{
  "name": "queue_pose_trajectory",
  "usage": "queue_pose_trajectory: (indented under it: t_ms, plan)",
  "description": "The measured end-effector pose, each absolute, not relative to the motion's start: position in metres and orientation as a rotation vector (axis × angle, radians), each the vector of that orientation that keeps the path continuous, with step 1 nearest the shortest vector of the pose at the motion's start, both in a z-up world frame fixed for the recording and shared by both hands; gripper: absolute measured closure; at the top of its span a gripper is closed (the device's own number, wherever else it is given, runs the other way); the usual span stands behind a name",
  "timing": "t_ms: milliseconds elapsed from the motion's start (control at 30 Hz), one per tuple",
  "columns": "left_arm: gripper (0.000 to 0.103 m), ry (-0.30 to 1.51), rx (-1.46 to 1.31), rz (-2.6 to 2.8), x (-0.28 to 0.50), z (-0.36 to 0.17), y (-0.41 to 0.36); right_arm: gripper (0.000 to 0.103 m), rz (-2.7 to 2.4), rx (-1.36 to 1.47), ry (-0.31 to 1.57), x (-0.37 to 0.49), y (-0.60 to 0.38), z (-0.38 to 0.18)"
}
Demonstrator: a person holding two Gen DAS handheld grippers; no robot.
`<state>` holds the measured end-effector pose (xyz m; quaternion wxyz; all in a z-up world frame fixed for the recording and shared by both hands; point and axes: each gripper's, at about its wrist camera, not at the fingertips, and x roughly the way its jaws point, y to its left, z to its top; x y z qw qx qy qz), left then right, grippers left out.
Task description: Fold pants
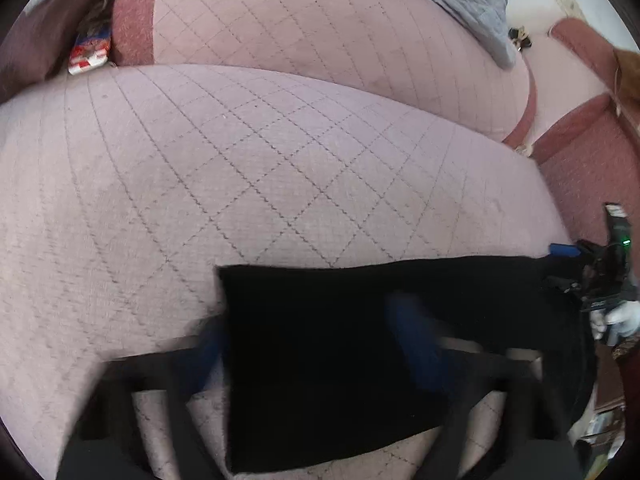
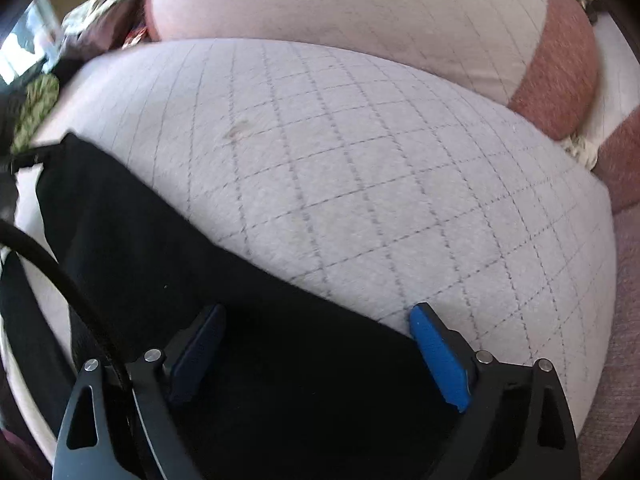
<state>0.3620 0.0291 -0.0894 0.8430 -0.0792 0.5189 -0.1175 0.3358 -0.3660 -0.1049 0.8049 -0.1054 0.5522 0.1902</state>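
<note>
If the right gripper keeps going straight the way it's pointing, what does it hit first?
Most likely the black fabric pants: the open right gripper straddles their edge, with the pale quilted diamond-stitched cushion just past the bright blue pad. How far off the cloth is remains unclear.

A: Left wrist view?

B: Fisheye, close above the quilted cushion [image 1: 280, 168], facing obliquely down past the left gripper [image 1: 312, 360]; the right gripper [image 1: 600, 276] shows at its right edge.

A: Right wrist view?

B: Fisheye, steeply downward, close between the right gripper's [image 2: 316, 344] spread fingers. Both views share the cushion and the black pants [image 2: 140, 240] ahead of the claws.
</note>
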Motion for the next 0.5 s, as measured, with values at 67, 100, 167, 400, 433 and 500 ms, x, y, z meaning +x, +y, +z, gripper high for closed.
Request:
queue_pose_trajectory:
  t_ms: [67, 100, 167, 400, 433, 500]
  plan:
    - [0.097, 1.106, -0.235, -0.261, 0.364, -0.088, 0.038, 0.031, 0.416, -0.179, 1.184, 0.334, -0.368, -0.100]
    - [0.097, 1.100, -0.270, -0.261, 0.365, -0.087, 0.043, 0.062, 0.426, -0.162, 1.182, 0.332, -0.369, -0.096]
    - [0.097, 1.079, -0.297, -0.258, 0.362, -0.083, 0.048, 0.092, 0.443, -0.095, 1.199, 0.330, -0.374, -0.091]
    - [0.097, 1.012, -0.269, -0.250, 0.341, -0.060, 0.046, 0.094, 0.379, -0.098, 1.147, 0.312, -0.373, -0.073]
    - [0.097, 0.997, -0.266, -0.247, 0.338, -0.051, 0.042, 0.094, 0.369, -0.097, 1.133, 0.307, -0.373, -0.067]
    - [0.097, 0.957, -0.243, -0.247, 0.328, -0.036, 0.039, 0.094, 0.354, -0.092, 1.114, 0.298, -0.372, -0.056]
